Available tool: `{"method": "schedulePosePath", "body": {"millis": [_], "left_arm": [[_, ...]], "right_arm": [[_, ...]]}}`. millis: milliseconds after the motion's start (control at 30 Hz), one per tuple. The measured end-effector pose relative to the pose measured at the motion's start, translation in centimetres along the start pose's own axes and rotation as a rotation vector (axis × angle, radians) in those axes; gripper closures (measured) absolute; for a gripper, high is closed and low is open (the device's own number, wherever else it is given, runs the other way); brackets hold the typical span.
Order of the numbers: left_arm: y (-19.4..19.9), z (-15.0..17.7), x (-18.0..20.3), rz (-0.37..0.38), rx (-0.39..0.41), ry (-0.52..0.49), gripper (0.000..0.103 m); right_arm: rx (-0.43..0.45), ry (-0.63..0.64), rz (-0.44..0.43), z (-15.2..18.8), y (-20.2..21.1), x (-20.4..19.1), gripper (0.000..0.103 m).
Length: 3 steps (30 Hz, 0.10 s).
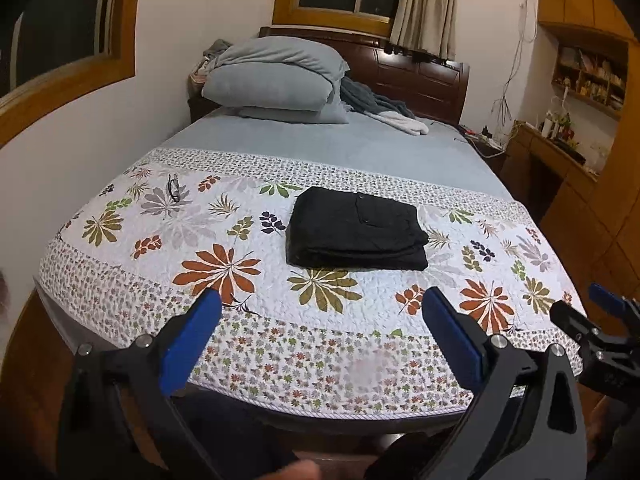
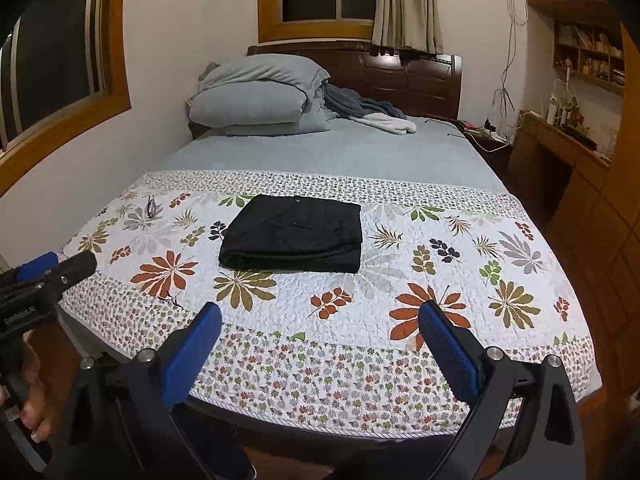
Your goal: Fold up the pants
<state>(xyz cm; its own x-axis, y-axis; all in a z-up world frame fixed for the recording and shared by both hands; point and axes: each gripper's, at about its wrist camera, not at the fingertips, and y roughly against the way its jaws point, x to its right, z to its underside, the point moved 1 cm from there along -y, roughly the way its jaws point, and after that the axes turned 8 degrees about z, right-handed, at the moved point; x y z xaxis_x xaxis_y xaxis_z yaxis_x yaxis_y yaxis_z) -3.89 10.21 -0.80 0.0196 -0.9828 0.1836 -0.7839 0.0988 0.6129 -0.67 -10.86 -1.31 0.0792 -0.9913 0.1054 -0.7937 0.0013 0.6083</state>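
Black pants point(image 1: 357, 229) lie folded into a thick, neat rectangle on the floral quilt point(image 1: 224, 240), near the middle of the bed's foot half, with the layered fold edges facing the cameras and a small button showing on the top face. Nothing touches them. Both tools are held back at the foot of the bed, well apart from the pants and above the quilt's small-flower border. The left gripper point(image 1: 322, 312) has its blue-padded fingers spread wide with nothing between them, and the right gripper point(image 2: 320, 326) is likewise spread wide and holds nothing. In the left wrist view the right gripper shows at the right edge; in the right wrist view the left gripper point(image 2: 52, 266) shows at the left edge, with a hand point(image 2: 30, 392) on its handle below. A pair of glasses point(image 1: 174, 187) rests on the quilt toward its left side, apart from the pants. Beyond the quilt the grey sheet point(image 1: 340, 144) is bare up to two stacked grey pillows point(image 1: 272, 84) at the dark wooden headboard point(image 1: 420, 76), with a grey and white blanket point(image 1: 384, 112) crumpled just beside them. A curtain point(image 1: 428, 4) hangs by the window behind the headboard, and a wooden desk point(image 1: 548, 152) with shelves stands along the right wall.
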Motion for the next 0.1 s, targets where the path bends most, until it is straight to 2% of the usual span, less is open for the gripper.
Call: {"method": "schedulePosePath", "body": {"millis": [100], "left_arm": [[0.04, 0.06, 0.10, -0.012, 0.000, -0.012, 0.003]], "right_arm": [[0.001, 0.001, 0.002, -0.02, 0.01, -0.03, 0.004]]}}
